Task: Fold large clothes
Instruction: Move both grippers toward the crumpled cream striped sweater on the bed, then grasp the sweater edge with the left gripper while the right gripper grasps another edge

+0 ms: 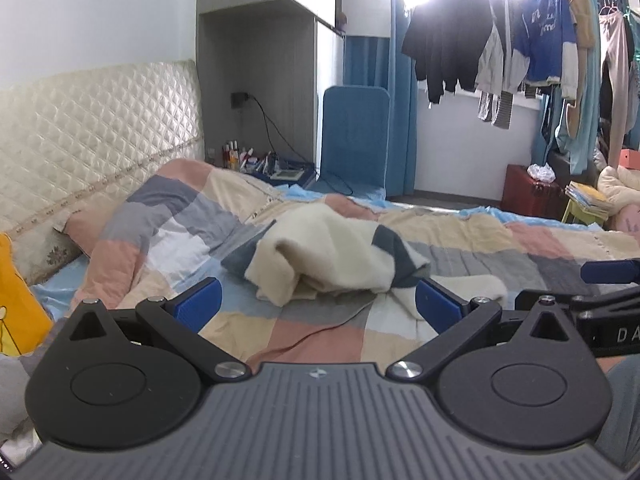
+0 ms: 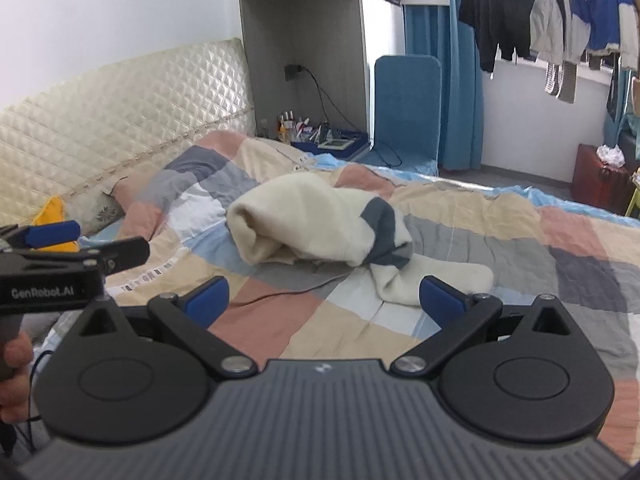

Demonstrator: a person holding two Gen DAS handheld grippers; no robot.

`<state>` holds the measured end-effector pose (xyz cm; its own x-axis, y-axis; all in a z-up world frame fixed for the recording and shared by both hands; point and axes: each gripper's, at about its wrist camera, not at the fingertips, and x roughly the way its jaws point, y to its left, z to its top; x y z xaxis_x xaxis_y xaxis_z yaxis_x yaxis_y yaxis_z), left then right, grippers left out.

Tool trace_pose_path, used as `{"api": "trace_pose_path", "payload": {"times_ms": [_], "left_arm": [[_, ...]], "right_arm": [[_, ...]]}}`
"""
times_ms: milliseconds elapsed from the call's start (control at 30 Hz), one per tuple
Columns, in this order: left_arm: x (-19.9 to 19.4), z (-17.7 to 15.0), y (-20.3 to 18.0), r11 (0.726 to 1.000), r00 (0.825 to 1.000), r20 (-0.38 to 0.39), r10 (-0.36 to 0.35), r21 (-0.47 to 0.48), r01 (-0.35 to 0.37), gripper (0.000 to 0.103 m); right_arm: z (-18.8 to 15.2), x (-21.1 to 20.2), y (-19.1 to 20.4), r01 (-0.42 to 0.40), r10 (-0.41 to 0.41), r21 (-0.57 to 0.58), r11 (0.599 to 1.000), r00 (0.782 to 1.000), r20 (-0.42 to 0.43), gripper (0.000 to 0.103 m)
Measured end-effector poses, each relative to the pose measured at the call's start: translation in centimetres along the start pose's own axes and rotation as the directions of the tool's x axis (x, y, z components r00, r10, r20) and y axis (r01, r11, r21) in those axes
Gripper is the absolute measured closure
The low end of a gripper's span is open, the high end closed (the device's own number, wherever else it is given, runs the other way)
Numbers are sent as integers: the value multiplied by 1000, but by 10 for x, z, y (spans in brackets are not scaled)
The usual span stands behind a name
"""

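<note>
A cream sweater [image 1: 332, 256] with dark grey-blue stripes lies crumpled in a heap on the patchwork quilt [image 1: 320, 336], one sleeve [image 2: 440, 276] trailing toward me. My left gripper [image 1: 318, 300] hovers just short of the heap, open, with nothing between its blue pads. My right gripper [image 2: 324, 300] is open too, held above the quilt in front of the sweater [image 2: 320, 224] and near the sleeve's end. The left gripper [image 2: 60, 244] shows at the left edge of the right wrist view, and the right one [image 1: 608, 276] at the right edge of the left wrist view.
A quilted cream headboard [image 1: 88, 132] runs along the left. A yellow cushion [image 1: 16, 300] lies by the pillow. A bedside shelf with bottles [image 1: 256, 160], a blue chair [image 1: 356, 136], a red box [image 1: 528, 192] and hanging clothes [image 1: 520, 36] stand beyond the bed.
</note>
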<state>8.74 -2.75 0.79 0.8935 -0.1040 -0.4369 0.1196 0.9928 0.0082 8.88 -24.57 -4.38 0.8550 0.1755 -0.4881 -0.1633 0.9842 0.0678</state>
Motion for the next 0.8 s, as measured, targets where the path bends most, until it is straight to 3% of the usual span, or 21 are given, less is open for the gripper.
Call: {"api": "trace_pose_path", "payload": {"times_ms": [800], "left_arm": [[129, -18, 40, 994, 994, -104, -18, -108, 6, 0]], "right_arm": [[4, 98, -8, 18, -15, 27, 999, 995, -95, 0]]}}
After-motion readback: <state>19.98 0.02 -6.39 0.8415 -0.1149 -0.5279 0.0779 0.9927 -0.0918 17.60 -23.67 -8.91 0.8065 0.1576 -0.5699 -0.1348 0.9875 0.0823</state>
